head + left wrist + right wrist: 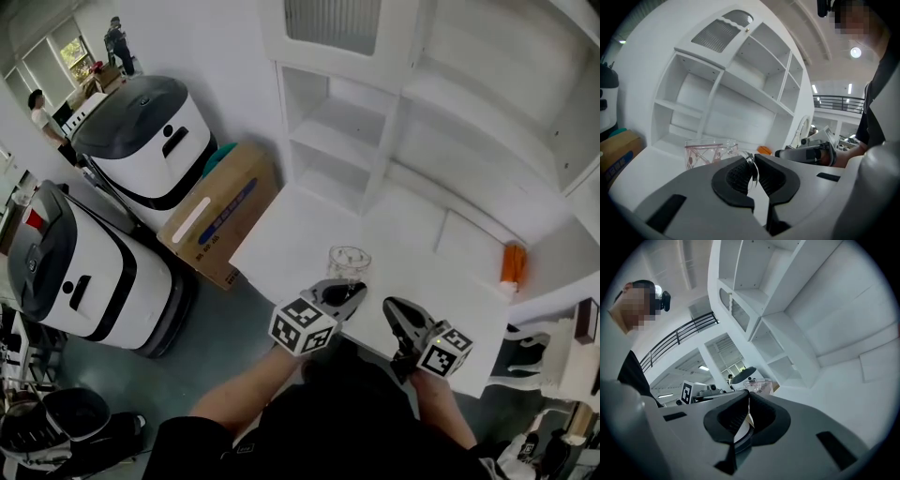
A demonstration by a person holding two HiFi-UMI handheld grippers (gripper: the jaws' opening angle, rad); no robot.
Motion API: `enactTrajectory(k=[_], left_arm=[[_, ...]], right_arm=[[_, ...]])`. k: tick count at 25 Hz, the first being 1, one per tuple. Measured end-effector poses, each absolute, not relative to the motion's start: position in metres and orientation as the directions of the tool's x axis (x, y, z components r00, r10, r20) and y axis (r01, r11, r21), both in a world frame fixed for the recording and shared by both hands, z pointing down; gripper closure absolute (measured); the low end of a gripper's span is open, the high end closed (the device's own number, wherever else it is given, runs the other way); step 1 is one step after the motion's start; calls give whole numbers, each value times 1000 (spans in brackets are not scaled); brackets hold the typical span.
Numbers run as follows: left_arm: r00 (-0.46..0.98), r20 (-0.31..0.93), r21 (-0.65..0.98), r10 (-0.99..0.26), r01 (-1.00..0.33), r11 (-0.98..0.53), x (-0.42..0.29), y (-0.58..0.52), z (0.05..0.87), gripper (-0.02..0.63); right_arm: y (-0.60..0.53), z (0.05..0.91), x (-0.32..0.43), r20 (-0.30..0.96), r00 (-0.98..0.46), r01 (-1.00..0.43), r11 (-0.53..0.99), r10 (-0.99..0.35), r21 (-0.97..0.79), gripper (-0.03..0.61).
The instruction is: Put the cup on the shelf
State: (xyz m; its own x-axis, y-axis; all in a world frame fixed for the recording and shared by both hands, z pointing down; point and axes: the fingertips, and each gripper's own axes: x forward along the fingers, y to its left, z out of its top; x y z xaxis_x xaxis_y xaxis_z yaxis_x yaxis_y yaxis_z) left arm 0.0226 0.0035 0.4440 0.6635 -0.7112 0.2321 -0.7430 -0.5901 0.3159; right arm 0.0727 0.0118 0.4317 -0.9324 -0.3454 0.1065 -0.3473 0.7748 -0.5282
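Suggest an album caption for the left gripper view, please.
Fingers of the left gripper pinch the glass cup by its handle, white shelf behind.

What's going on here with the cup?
A person holds a gripper in each hand. The left gripper is shut on the handle of the clear glass cup with a pink pattern, near the front of the white table. The right gripper is shut and empty beside it. The white shelf unit behind has no cup on it yet.

Clear glass cup (349, 263), matt white shelf (339, 120), brown cardboard box (221, 212)
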Motion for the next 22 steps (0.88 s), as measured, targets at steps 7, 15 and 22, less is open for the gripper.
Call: enactTrajectory(k=[7, 15, 22], left_arm=[[623, 235, 331, -746, -773, -541, -9, -20, 440, 592], [592, 187, 353, -784, -785, -509, -47, -47, 425, 592], [685, 183, 347, -706, -716, -605, -104, -64, 423, 592]], right_arm=[[-24, 428, 57, 90, -934, -337, 774, -345, -536, 561], [-48, 428, 32, 120, -947, -318, 807, -299, -498, 561], [-60, 419, -24, 107, -890, -434, 754, -442, -493, 561]])
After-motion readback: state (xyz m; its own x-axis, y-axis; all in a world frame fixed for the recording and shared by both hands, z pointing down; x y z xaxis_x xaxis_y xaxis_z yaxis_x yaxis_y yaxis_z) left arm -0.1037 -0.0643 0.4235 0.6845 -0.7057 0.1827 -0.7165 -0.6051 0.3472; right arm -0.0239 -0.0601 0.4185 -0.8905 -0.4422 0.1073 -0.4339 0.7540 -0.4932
